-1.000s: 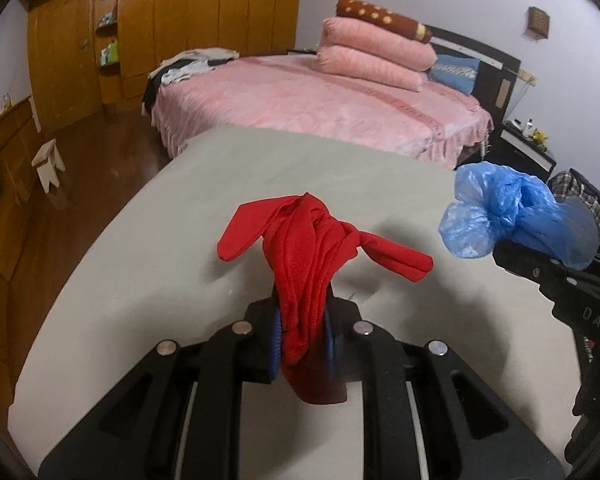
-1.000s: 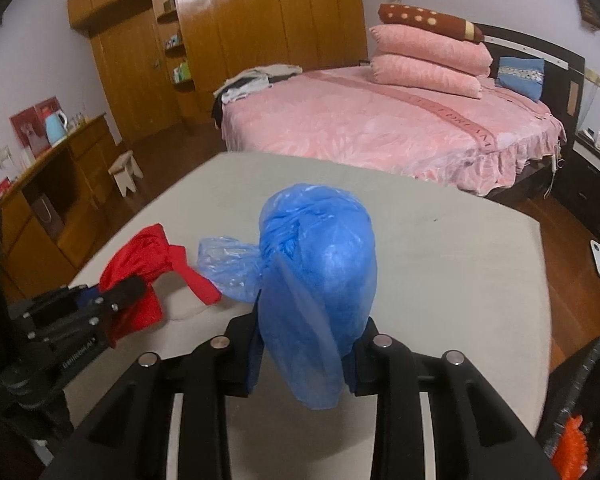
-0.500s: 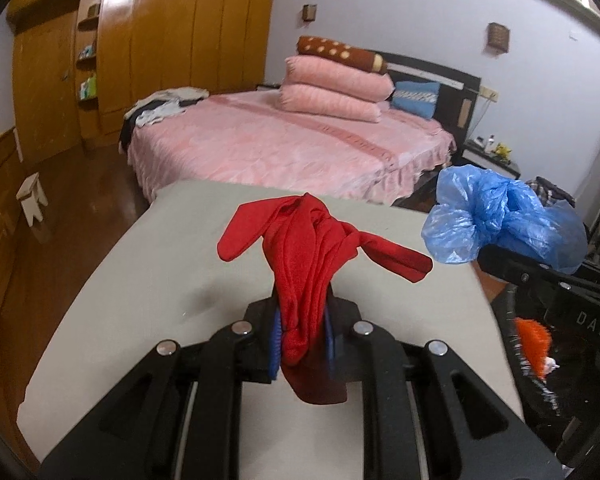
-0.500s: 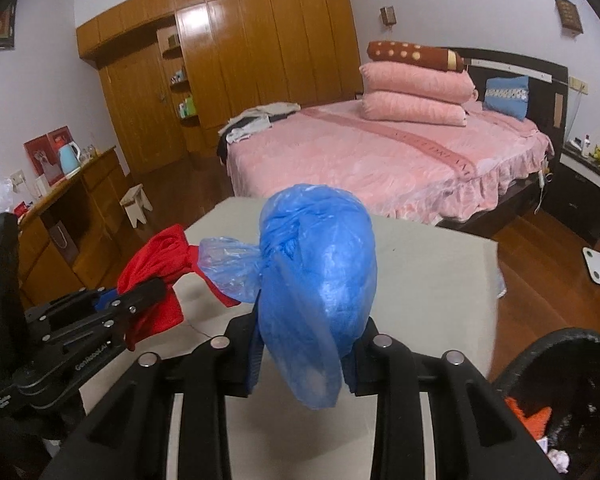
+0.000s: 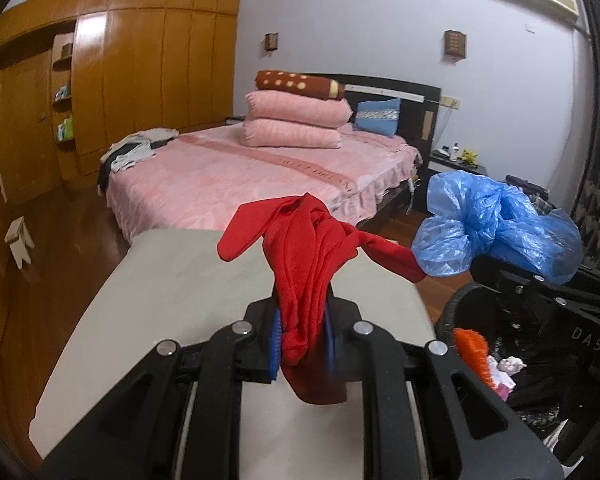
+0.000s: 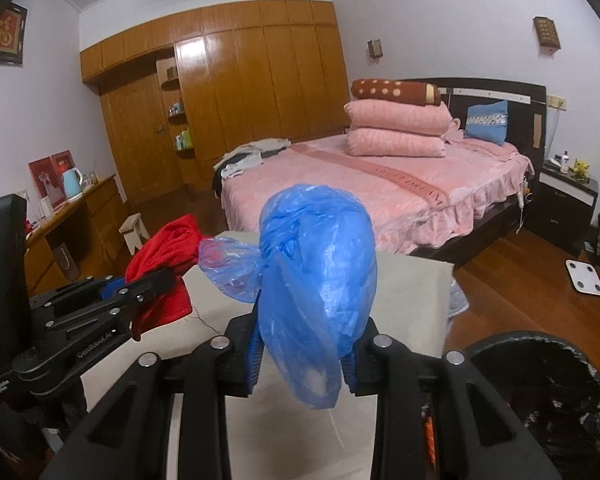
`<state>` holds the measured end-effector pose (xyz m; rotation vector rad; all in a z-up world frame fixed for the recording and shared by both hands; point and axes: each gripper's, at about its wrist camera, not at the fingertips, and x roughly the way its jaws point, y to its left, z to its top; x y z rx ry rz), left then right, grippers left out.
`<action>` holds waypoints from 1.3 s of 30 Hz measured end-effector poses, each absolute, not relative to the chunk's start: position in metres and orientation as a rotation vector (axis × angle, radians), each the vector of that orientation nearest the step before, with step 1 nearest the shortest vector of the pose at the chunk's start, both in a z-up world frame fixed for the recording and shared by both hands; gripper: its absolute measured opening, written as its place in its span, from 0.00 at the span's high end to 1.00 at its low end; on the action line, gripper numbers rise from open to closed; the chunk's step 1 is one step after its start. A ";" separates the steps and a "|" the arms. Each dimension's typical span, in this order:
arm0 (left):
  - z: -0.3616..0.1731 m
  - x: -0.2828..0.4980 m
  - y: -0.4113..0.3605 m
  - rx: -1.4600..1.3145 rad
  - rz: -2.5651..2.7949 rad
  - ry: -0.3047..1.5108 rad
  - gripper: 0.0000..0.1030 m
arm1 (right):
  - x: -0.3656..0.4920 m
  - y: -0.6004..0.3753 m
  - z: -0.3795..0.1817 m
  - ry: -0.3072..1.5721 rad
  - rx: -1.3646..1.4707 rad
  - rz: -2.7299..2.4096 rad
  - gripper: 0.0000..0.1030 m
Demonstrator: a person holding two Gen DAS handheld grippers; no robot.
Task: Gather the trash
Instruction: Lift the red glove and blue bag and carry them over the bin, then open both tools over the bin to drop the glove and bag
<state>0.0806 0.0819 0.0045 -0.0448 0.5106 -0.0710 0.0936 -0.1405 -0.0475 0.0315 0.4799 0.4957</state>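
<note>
Both pieces of trash are picked up but not yet binned. The left tool (image 5: 302,342) is clamped on a knotted red cloth (image 5: 312,256), and the right tool (image 6: 300,354) is clamped on a crumpled blue plastic bag (image 6: 314,276); both are held in the air above the grey desk (image 5: 188,280). A black bin (image 6: 548,392) with some rubbish inside sits just to the right, so dropping both in appears to be what is left.

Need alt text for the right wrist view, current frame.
The right gripper is shut on a knotted blue plastic bag above a grey table. A black trash bin sits lower right; the left gripper holds a red cloth at left.
</note>
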 end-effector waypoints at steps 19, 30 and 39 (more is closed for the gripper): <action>0.032 0.049 0.001 0.051 -0.232 0.421 0.85 | 0.039 -0.216 -0.023 0.358 0.062 0.393 0.69; 0.031 0.049 -0.052 0.098 -0.343 0.410 0.84 | 0.026 -0.262 -0.024 0.348 0.081 0.290 0.69; 0.006 0.067 -0.104 0.140 -0.443 0.460 0.84 | 0.029 -0.307 -0.040 0.394 0.091 0.184 0.69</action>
